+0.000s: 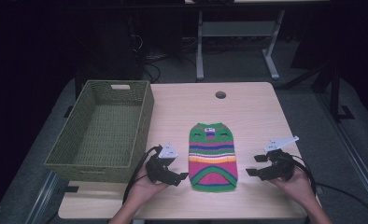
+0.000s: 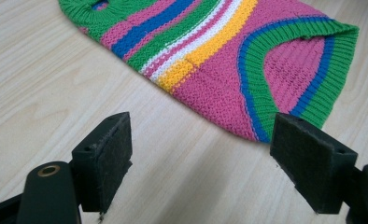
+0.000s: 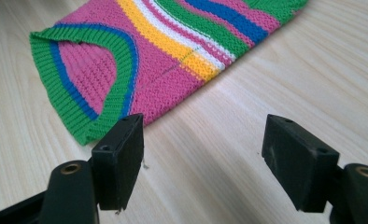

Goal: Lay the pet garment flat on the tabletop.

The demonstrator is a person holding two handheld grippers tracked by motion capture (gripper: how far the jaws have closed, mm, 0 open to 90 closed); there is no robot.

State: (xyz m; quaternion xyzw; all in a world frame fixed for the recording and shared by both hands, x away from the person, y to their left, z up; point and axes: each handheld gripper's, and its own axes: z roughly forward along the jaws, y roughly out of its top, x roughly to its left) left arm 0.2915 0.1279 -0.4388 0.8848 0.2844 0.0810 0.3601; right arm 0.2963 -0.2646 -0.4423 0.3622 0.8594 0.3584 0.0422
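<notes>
Striped knit sweater lies flat on desk, near front edge. Left gripper just beside its left hem, fingers apart, nothing between. Right gripper near its right side, fingers apart, empty. Green wicker basket at desk's left.

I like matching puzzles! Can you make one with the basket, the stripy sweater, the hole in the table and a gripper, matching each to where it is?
Things:
1. basket
2. sweater
3. table hole
4. right gripper

Places:
A. flat in the table's middle
B. near the table's far edge
C. right of the sweater, open
D. on the table's left side

Pairs: 1-D, 2-A, 3-B, 4-C
</notes>
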